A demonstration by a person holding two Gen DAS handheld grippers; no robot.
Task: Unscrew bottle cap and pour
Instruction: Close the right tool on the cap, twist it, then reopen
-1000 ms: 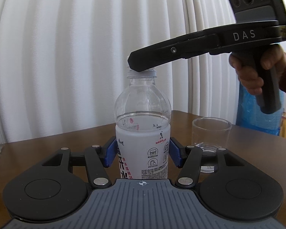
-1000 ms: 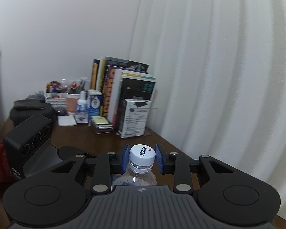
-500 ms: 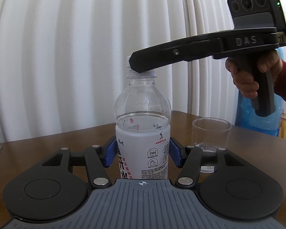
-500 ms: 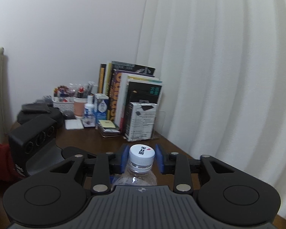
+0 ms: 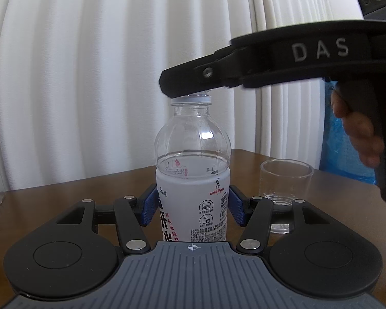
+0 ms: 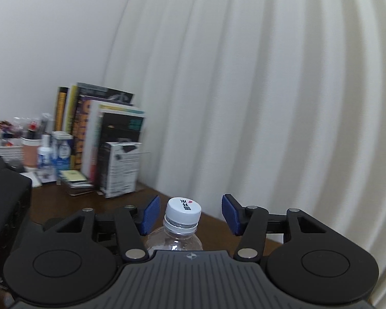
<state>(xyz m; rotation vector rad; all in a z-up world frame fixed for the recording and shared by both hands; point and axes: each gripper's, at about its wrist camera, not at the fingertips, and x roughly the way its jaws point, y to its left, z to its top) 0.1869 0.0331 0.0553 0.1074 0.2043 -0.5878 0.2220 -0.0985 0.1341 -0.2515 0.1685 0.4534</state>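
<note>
A clear water bottle (image 5: 193, 170) with a white label stands upright on the brown table (image 5: 64, 193), about half full. My left gripper (image 5: 191, 204) is shut on the bottle's labelled body. The white cap (image 6: 184, 209) sits on the neck; in the left wrist view only its lower rim (image 5: 191, 99) shows under the right gripper's finger. My right gripper (image 6: 189, 213) is open, its blue pads standing apart on either side of the cap without touching it. An empty clear glass (image 5: 285, 188) stands just right of the bottle.
White curtains hang behind the table. In the right wrist view, a row of books (image 6: 103, 134), a small box (image 6: 122, 168), small bottles and a pen holder (image 6: 7, 139) stand at the far left. A blue plastic bag (image 5: 344, 152) lies behind the glass.
My right gripper has opened and let go of the cap, and it has swung to a new angle. The left gripper and bottle have not moved.
</note>
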